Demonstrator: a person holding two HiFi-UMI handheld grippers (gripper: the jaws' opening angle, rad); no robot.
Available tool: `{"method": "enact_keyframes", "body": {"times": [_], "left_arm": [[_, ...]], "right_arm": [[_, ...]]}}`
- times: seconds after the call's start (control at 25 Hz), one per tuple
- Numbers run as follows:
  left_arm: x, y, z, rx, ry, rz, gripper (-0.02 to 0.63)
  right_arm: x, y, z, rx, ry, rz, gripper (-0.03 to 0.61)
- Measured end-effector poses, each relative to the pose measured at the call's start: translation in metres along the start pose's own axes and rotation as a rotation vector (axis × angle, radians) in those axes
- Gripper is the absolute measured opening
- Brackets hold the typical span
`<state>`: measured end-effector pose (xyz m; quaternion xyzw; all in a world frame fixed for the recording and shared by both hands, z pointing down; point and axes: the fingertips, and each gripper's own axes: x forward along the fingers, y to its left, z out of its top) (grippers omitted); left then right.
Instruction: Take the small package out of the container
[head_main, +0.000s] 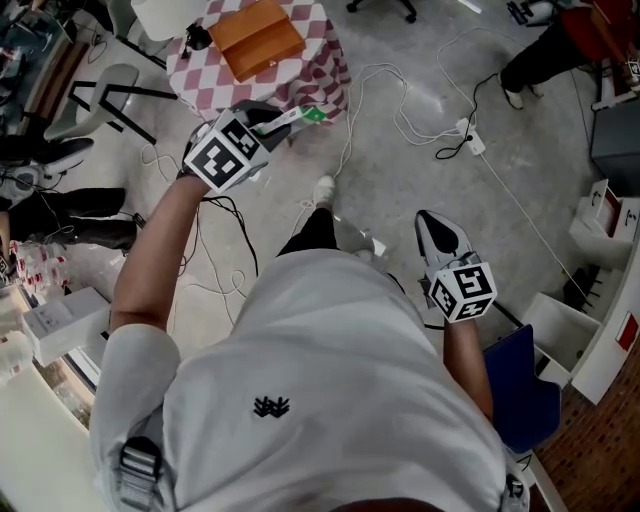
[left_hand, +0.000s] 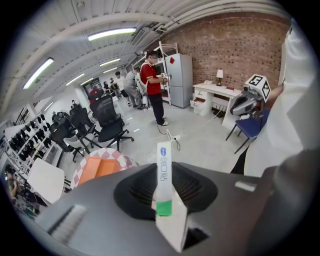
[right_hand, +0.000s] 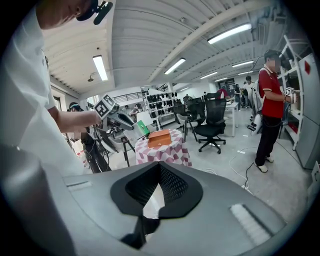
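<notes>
My left gripper (head_main: 283, 124) is shut on a small flat white package with a green end (head_main: 303, 116), held in the air just in front of the checkered table (head_main: 200, 85). In the left gripper view the package (left_hand: 164, 172) stands upright between the jaws. The orange container (head_main: 255, 38) sits open on that table, apart from the package; it also shows as an orange box (left_hand: 97, 169) below and to the left of the jaws. My right gripper (head_main: 427, 220) hangs low at my right side, shut with nothing in it. From the right gripper view the container (right_hand: 159, 138) lies straight ahead.
Cables and a power strip (head_main: 470, 142) lie on the concrete floor. Office chairs (left_hand: 107, 127) stand near the table. A person in a red shirt (right_hand: 272, 102) stands by a white cabinet. A blue chair (head_main: 525, 385) is close behind my right side.
</notes>
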<state>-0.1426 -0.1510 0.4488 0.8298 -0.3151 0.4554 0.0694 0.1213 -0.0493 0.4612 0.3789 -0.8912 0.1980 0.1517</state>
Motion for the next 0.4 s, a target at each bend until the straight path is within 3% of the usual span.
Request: {"method": "enact_keyframes", "body": {"times": [0.4], "left_arm": [[0.0003,-0.0030,-0.0041,-0.021,0.019,0.006,0.146]], "right_arm": [[-0.0041,-0.0003,-0.0095,0.014,0.009,0.008,0.000]]}}
